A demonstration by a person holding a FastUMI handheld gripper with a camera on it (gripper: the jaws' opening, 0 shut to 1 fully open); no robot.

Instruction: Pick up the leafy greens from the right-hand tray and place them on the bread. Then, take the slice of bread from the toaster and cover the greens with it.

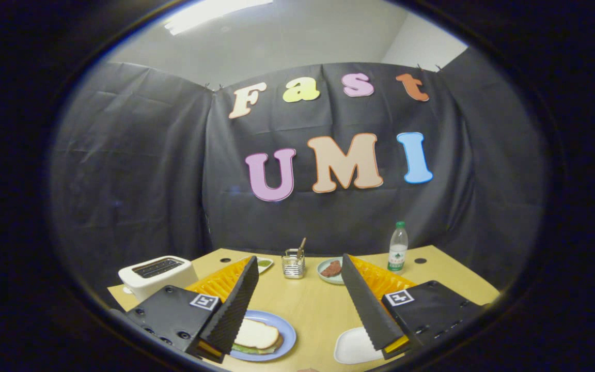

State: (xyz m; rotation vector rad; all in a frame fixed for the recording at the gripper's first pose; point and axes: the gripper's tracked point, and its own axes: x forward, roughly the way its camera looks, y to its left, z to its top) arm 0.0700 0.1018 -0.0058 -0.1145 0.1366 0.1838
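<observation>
Your tongs point(300, 305) are hanging spread wide above the desk point(318, 310), pinching nothing, with a broad strip of bare wood lying between the two fingers. Just under the left finger, the blue plate point(284, 330) is carrying the sandwich: a slice of bread point(256, 334) is sitting on top with a thin green edge of the leafy greens point(256, 350) peeking out below it; the finger is covering the plate's left part. By the right finger, a white tray point(354, 347) is lying on the desk, its right side hidden behind that finger. The white toaster point(157, 274) is standing at the desk's left edge, beyond the left finger; you cannot tell what its slots are holding. Further ahead, a small glass jar point(293, 263) with a utensil in it is standing mid-desk, flanked by a small dish point(265, 264) with something green and a pale plate point(328, 271) with a brownish piece, both partly masked by the fingers. A plastic bottle point(397, 248) is standing near the desk's far edge, close to the black cloth wall point(147, 170).
</observation>
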